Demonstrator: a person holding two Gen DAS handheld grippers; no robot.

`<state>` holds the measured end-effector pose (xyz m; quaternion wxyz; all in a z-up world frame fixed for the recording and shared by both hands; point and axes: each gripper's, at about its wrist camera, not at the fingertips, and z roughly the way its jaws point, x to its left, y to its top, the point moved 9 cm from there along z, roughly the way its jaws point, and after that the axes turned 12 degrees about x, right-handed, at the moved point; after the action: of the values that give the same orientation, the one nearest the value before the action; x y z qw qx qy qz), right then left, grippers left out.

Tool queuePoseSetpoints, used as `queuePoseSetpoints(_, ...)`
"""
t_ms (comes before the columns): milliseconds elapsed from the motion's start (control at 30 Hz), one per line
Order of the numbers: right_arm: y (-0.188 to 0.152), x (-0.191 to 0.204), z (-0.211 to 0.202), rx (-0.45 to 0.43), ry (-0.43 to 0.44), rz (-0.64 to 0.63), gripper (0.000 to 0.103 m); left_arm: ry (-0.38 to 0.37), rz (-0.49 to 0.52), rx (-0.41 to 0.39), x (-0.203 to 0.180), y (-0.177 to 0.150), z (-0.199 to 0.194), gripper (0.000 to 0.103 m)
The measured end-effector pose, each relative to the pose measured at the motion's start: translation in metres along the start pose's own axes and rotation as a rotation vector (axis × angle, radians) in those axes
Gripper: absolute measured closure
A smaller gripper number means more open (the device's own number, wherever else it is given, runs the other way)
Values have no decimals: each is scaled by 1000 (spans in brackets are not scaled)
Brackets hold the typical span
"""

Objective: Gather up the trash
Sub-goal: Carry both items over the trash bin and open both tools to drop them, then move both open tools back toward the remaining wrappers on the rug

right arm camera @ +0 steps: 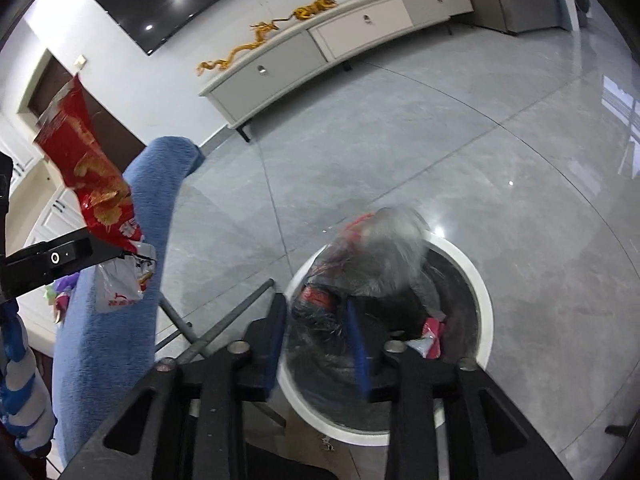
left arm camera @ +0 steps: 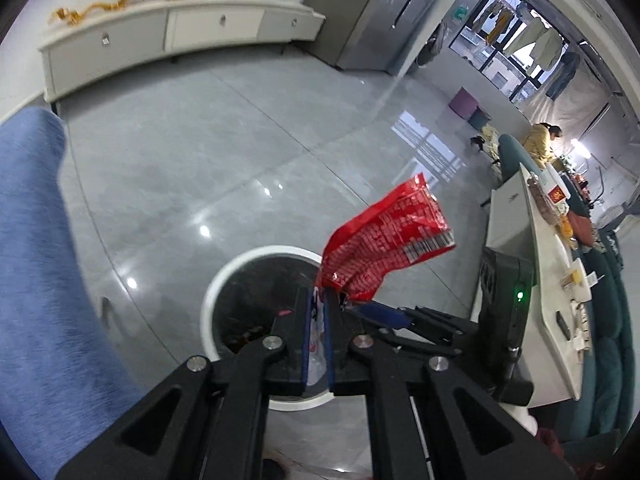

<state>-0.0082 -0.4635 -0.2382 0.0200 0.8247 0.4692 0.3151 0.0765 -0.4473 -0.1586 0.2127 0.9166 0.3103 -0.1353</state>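
The crinkled red foil snack bag (left arm camera: 384,240) is hanging above the right rim of the round white-rimmed trash bin (left arm camera: 208,304), its lower end being pinched between the nearly closed jaws of the left gripper (left arm camera: 318,300). The right gripper (right arm camera: 316,320), jaws wide, is hovering over a blurred clear plastic bag of rubbish (right arm camera: 376,256) at the bin's mouth on the grey tiled floor (left arm camera: 240,140).

Red snack bag (left arm camera: 384,240): barcode, print too blurred to read.
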Motion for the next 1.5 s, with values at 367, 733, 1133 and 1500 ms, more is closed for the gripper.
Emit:
queuePoseSetpoints(367, -3, -10, -12, -13, -31, 31, 59, -22, -16, -19, -1, 3, 0, 43)
queuePoseSetpoints(733, 3, -6, -52, -97, -64, 43, 59, 30, -4, -116, -4, -4, -47, 43)
queuePoseSetpoints(1133, 11, 62, -102, -188, -35, -84, 59, 178, -51, -283, 44, -47, -133, 46)
queuePoseSetpoints(1500, 13, 186, -104, -181, 72, -293, 59, 277, -293, -413, 169, -134, -218, 56)
